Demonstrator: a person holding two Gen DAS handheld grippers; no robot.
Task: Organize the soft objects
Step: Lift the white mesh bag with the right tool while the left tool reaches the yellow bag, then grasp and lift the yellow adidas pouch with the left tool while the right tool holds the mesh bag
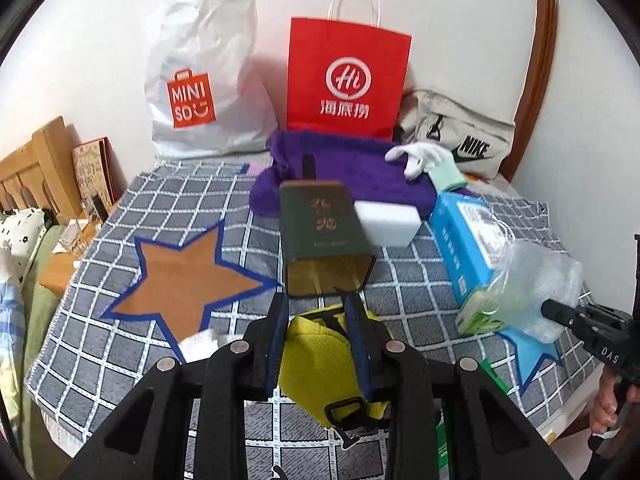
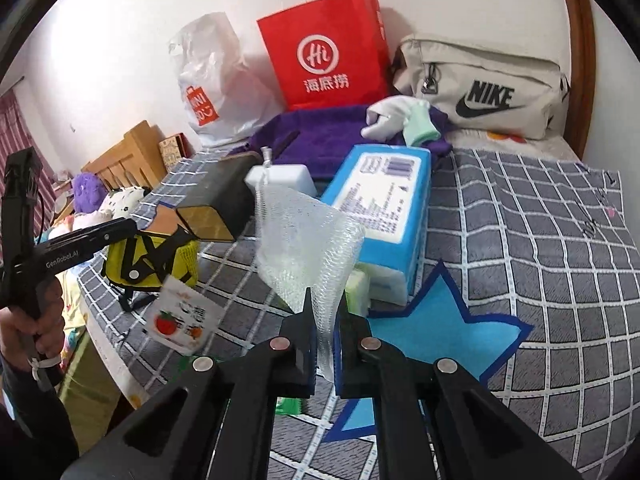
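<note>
A white mesh net pouch (image 2: 308,236) is pinched in the clamped right gripper (image 2: 324,344) above the blue star (image 2: 436,332), while a yellow bag (image 1: 316,360) is clenched in the left gripper (image 1: 316,332) near the orange star (image 1: 184,276). Most sorting appears undone: a purple towel (image 1: 340,176), white glove (image 1: 416,156), sponge block (image 1: 388,220), blue tissue pack (image 2: 384,208) and dark tin (image 1: 324,236) are still left on the grey checked cloth (image 2: 540,240). At the far wall, a red paper bag (image 1: 348,80), a white plastic bag (image 1: 204,80) and a beige pouch (image 2: 488,88) are stood.
</note>
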